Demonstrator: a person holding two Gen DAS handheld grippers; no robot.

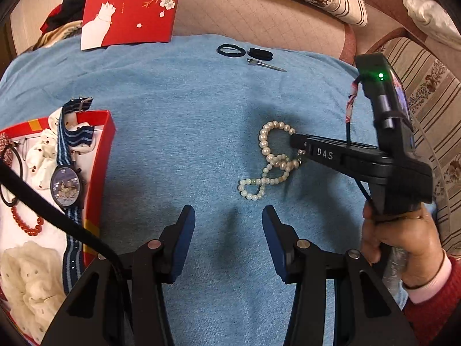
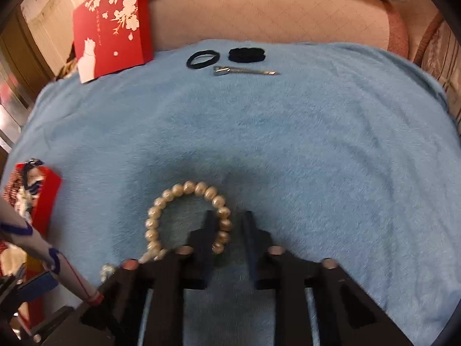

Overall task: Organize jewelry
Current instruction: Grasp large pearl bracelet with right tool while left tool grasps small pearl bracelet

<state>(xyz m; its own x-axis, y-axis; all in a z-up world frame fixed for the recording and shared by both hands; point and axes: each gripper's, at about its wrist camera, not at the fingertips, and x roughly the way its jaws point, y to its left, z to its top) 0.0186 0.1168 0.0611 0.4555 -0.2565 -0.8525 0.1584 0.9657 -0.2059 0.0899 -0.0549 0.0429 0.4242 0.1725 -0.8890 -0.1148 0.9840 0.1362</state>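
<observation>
Pearl necklace [image 1: 270, 160] lies bunched mid blue towel [image 1: 178, 132], well apart from the red box [image 1: 106, 155] at left. Right gripper [image 2: 229, 227] nearly closed around the strand, pinch not confirmed. Left gripper [image 1: 229, 222] half open, empty, just short of it. Beads look slippery, strand limp, light; best pinched across one loop, not the clasp.

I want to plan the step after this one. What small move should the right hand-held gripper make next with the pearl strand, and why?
Probably a short lift. The right hand-held gripper has narrowed around the pearl strand, whose rest lies looped on the blue towel. Raising it would show whether the beads are truly held, before carrying them toward the red box with the watch.
</observation>
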